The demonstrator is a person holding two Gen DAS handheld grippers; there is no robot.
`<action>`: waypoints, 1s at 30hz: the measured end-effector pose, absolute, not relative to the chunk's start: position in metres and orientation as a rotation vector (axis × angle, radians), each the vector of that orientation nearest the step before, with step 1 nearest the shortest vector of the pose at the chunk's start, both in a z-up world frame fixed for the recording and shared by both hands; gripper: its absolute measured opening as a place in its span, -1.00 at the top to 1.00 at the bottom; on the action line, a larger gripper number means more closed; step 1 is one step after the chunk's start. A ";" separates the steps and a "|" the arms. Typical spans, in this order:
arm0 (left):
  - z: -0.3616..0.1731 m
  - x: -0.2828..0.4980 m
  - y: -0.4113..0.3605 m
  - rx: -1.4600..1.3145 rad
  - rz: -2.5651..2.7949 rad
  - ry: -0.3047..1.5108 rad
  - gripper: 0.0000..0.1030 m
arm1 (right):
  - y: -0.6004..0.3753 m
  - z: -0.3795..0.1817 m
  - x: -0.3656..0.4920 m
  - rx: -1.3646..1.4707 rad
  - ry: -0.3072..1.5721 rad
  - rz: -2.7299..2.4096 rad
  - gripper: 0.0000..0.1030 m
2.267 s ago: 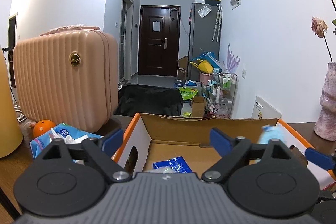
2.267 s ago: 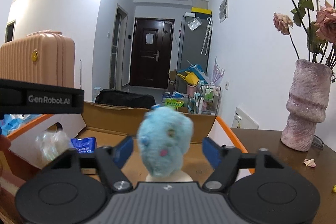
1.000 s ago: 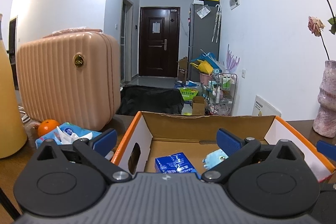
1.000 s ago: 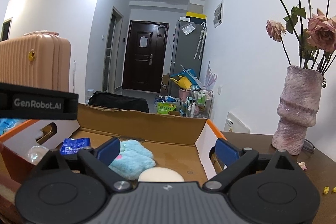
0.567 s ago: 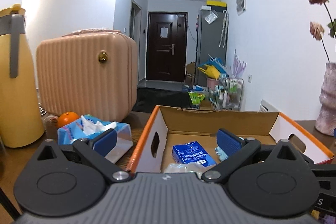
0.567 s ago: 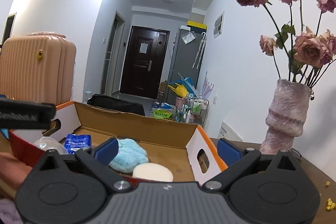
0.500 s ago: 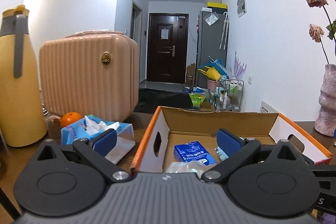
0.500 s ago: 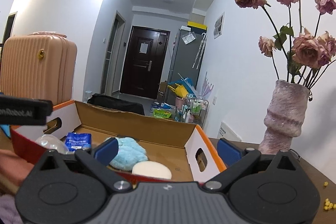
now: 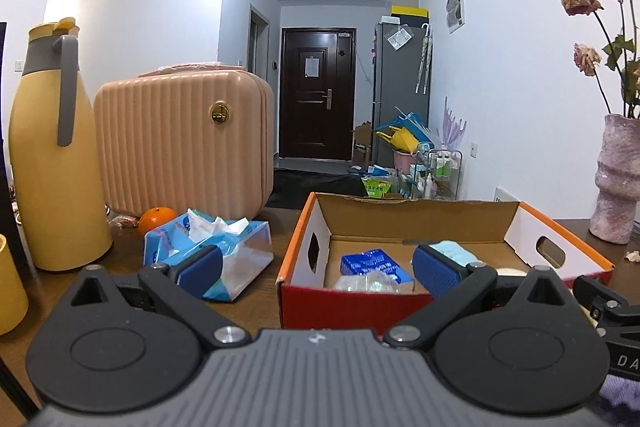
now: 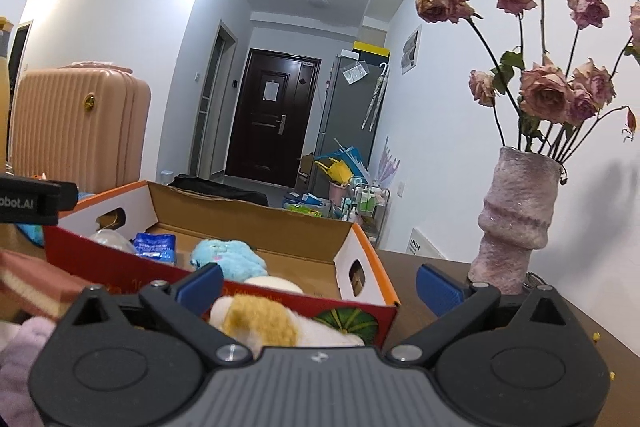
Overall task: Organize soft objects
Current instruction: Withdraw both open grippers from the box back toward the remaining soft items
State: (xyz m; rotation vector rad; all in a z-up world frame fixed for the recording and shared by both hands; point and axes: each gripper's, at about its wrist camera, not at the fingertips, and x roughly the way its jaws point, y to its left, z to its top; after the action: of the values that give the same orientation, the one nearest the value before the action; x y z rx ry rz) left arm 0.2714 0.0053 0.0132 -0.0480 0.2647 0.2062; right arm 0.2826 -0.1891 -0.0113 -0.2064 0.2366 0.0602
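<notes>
Both views backed off; box (image 9: 400, 219) on brown table (image 10: 440, 279).

Colours on the table
A ribbed peach-pink suitcase (image 9: 184, 143) is standing pale beside a yellow jug (image 9: 52, 151) with grey handle; the cardboard box (image 10: 372, 263) is showing orange rims and a red front; a light-blue plush toy (image 10: 228, 257) is lying inside.

A yellow thermos jug (image 9: 52, 163) stands at the left, just beside a ribbed pink suitcase (image 9: 184, 143). An orange (image 9: 157, 219) lies before the suitcase. On the right, a rough pink vase (image 10: 516, 219) holds dried roses (image 10: 544, 91) (all wilted).
</notes>
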 end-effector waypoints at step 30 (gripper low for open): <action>0.003 0.204 -0.009 0.002 0.114 0.319 -1.00 | -0.229 -0.011 0.212 -0.153 0.272 0.120 -1.00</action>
State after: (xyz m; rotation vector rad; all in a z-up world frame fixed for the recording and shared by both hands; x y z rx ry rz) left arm 0.2040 -0.0092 0.0033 0.0021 0.3188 0.1136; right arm 0.2116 -0.2289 -0.0114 -0.1533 0.2717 0.1198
